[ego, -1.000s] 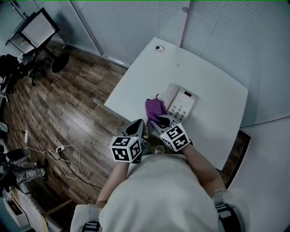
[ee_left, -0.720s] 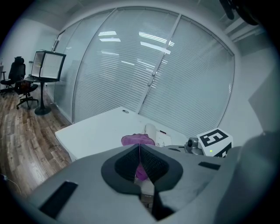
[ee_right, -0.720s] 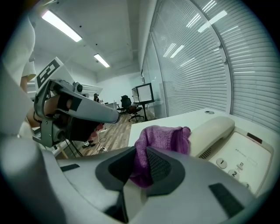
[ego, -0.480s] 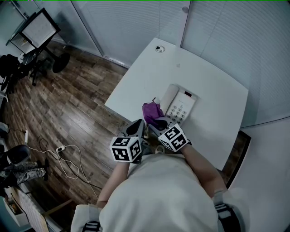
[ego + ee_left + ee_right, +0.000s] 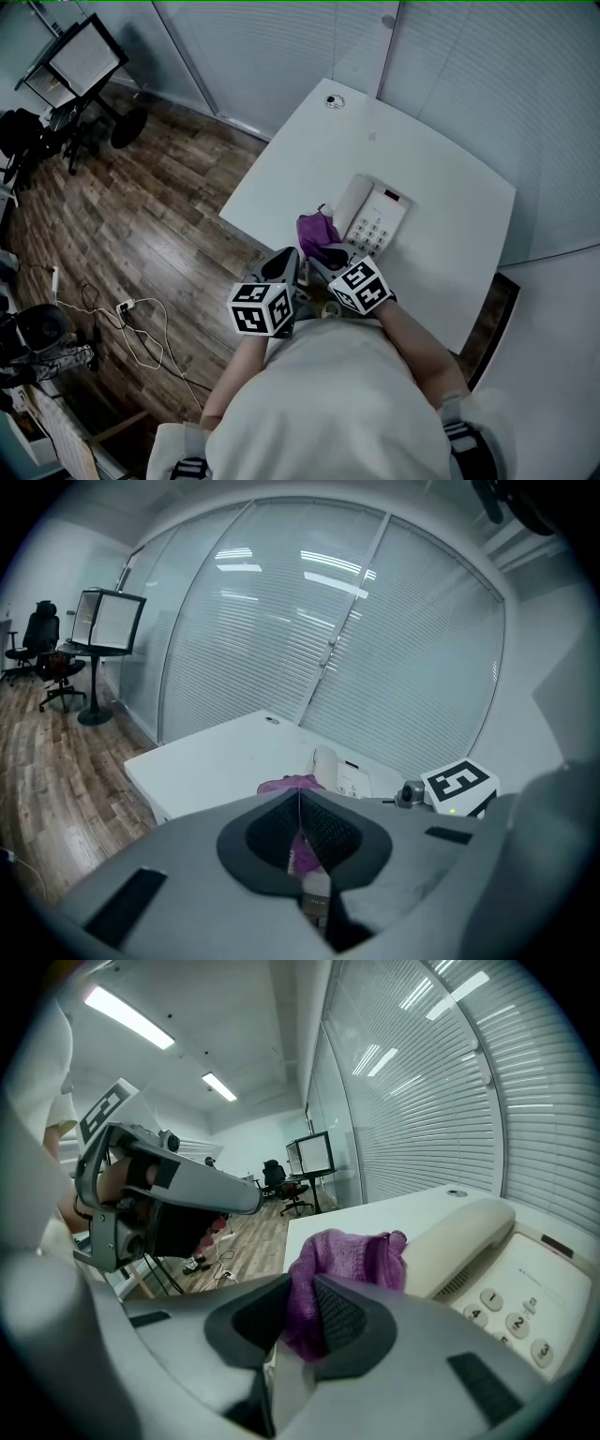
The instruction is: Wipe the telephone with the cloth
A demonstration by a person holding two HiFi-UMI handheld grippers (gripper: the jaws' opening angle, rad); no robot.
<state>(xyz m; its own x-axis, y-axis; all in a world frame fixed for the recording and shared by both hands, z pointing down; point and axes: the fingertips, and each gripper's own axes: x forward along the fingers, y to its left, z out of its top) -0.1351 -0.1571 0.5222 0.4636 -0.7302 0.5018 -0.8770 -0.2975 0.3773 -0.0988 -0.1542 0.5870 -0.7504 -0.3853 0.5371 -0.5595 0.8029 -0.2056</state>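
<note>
A white telephone [image 5: 377,217] lies on the white table [image 5: 441,187], handset on its left side. A purple cloth [image 5: 318,233] is bunched against the handset's near left side. My right gripper [image 5: 330,255] is shut on the cloth, and in the right gripper view the cloth [image 5: 349,1258] bulges out between the jaws beside the telephone [image 5: 497,1260]. My left gripper [image 5: 287,263] hovers at the table's near edge, just left of the cloth, shut with nothing in it. In the left gripper view, the cloth [image 5: 289,785] and the telephone [image 5: 343,773] lie beyond the closed jaws.
The table's left and near edges drop to a wooden floor [image 5: 141,234] with cables. A small round grommet [image 5: 331,101] sits at the table's far corner. Walls of blinds [image 5: 487,84] close off the back, and office chairs and a screen [image 5: 75,61] stand far left.
The cloth sits lower and more bunched at the handset's side, with the right gripper shifted slightly left. The left gripper has stayed put.
</note>
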